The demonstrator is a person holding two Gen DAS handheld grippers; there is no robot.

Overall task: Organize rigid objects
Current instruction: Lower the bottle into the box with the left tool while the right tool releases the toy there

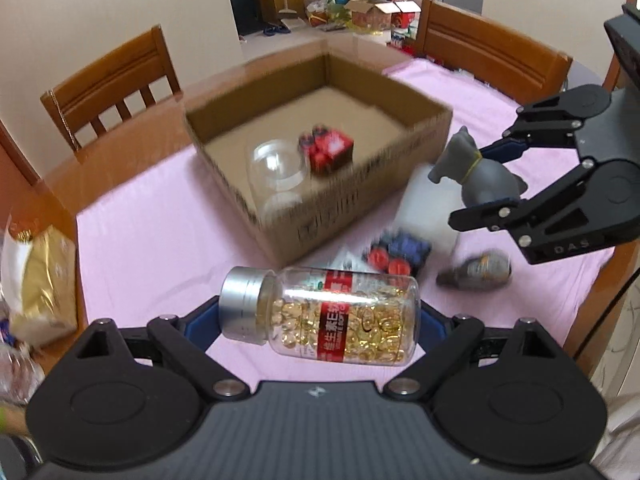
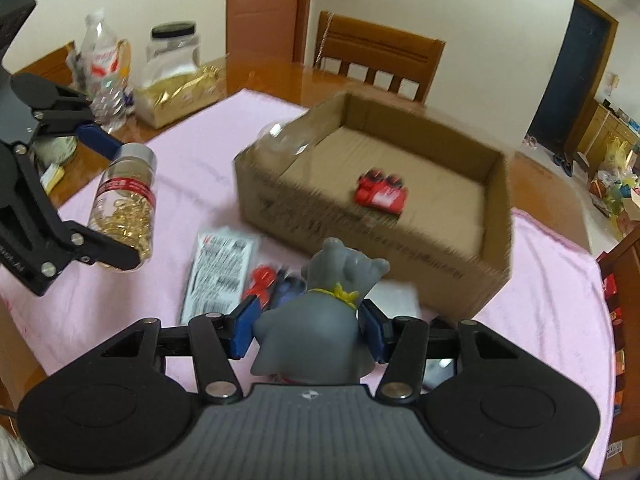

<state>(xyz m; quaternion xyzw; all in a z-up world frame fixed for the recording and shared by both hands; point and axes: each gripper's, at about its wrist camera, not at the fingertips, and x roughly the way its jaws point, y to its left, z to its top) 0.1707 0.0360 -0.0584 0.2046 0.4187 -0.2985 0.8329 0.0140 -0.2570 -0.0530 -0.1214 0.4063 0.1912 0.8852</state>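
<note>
My left gripper (image 1: pixel 320 320) is shut on a clear capsule bottle (image 1: pixel 332 316) with a silver cap and red label, held above the pink cloth; it also shows in the right wrist view (image 2: pixel 124 204). My right gripper (image 2: pixel 308 332) is shut on a grey animal figure (image 2: pixel 320 320) with a yellow collar, seen too in the left wrist view (image 1: pixel 476 168). An open cardboard box (image 1: pixel 360 196) holds a red toy block (image 1: pixel 326 148) and a clear dome (image 1: pixel 276 164). In the right wrist view the box (image 2: pixel 400 248) is just ahead.
On the cloth lie a red-and-blue toy (image 1: pixel 396 256), a printed packet (image 2: pixel 220 272), a white box (image 1: pixel 424 208) and a small grey figure (image 1: pixel 480 272). A jar (image 2: pixel 174 52), plastic bottle (image 2: pixel 100 64) and gold bag (image 2: pixel 176 92) stand at the table's edge. Wooden chairs (image 1: pixel 112 84) surround the table.
</note>
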